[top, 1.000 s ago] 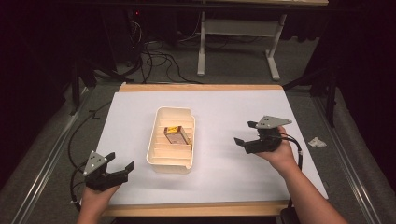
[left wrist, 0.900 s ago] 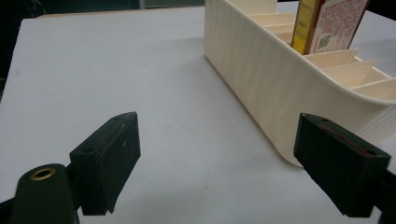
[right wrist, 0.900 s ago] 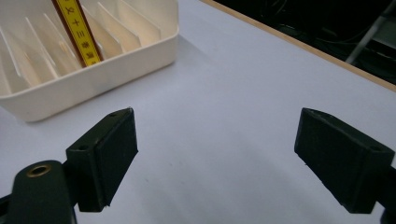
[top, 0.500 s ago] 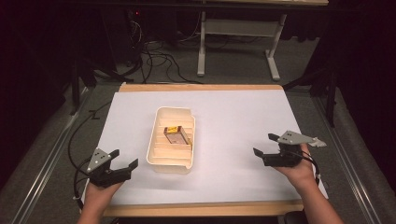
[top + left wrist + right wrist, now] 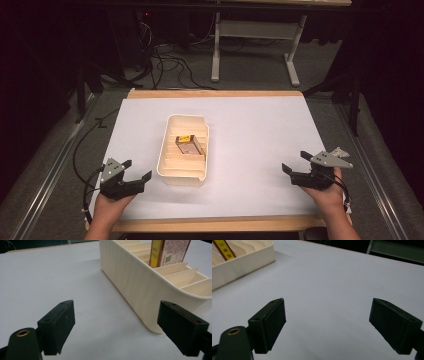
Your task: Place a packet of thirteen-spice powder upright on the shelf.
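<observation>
Right claw had drawn back toward surface edge, wide open, empty; left claw likewise agape, tray just beside it.

The small box standing in the cream tray carries a QR code and fine red print on its pale face, too small to read; its yellow edge bears illegible characters.

A dark room: grey floor, tangled cables, white desk legs behind.
</observation>
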Available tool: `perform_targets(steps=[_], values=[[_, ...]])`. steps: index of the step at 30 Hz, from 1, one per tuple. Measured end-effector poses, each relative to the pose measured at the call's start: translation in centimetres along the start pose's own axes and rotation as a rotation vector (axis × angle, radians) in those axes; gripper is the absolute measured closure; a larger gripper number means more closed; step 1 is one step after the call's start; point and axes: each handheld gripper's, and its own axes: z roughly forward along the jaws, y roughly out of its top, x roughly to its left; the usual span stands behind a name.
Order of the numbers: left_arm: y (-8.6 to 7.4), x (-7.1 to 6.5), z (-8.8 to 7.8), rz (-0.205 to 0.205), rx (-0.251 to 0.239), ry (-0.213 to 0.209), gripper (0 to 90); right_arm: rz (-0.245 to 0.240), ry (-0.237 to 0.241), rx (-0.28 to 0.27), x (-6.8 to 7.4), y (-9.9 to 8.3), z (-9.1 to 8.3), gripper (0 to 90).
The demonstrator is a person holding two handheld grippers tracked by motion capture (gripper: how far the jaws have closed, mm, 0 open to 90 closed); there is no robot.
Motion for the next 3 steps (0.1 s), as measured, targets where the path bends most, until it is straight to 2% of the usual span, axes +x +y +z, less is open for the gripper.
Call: perform_targets(steps=[3], values=[[-0.01,0.04,-0.08,0.005,0.001,0.001,15.1,0.005,0.004,-0.002,-0.07,-0.09,0.26,14.0]])
